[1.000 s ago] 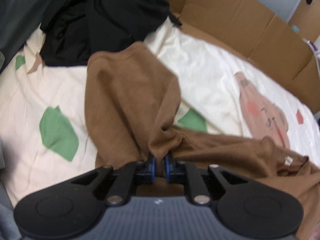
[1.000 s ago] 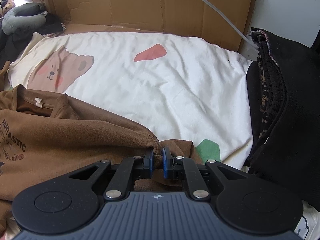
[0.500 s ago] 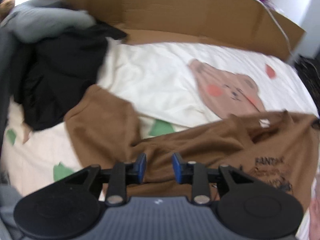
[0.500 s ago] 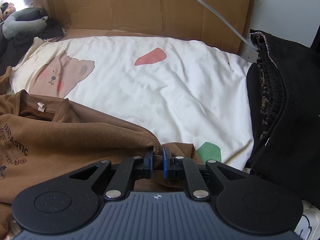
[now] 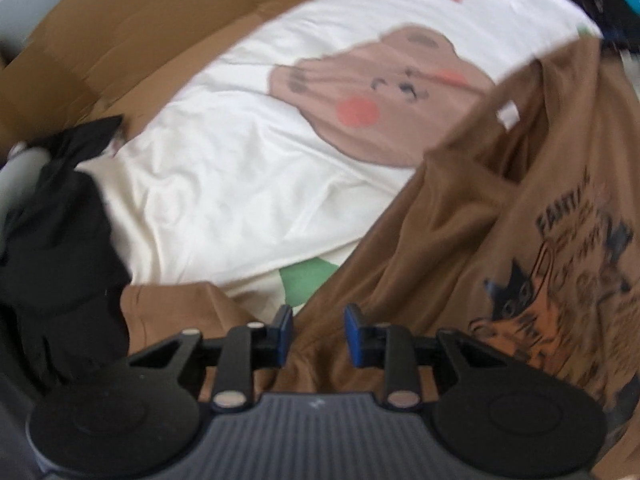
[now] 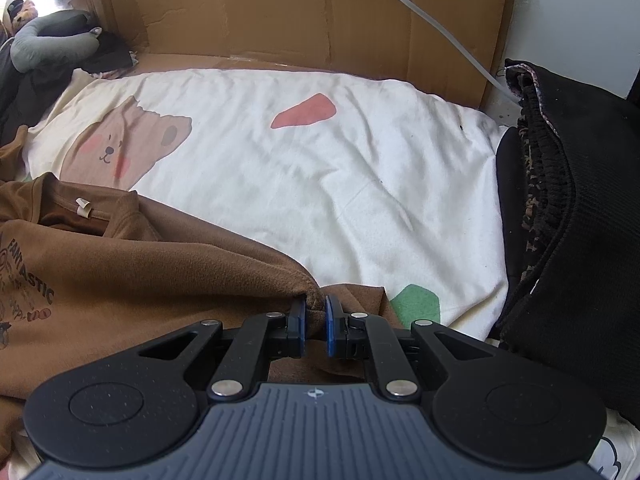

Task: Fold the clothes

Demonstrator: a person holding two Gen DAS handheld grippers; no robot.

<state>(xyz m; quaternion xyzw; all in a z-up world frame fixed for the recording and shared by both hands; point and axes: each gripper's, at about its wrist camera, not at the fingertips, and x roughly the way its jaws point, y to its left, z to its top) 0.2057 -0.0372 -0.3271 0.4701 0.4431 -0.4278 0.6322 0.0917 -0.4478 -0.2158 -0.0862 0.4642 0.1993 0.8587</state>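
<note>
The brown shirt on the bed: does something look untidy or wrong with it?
Yes. The brown shirt lies bunched and creased, not flat. One fold is pinched in the right claw, and a sleeve trails off beside the black clothes.

A bed covered by a cream-white sheet (image 6: 320, 184) printed with a tan cartoon bear face (image 6: 128, 144), a coral shape (image 6: 306, 111) and green patches (image 6: 416, 300). A brown T-shirt (image 6: 120, 272) with dark lettering lies spread over the near left part of the sheet — collar and tag facing up. A pile of black clothes (image 6: 568, 220) sits along the right edge; another dark heap (image 5: 60, 248) lies at the far left. Flattened brown cardboard (image 6: 320, 12) stands along the far side of the bed.
</note>
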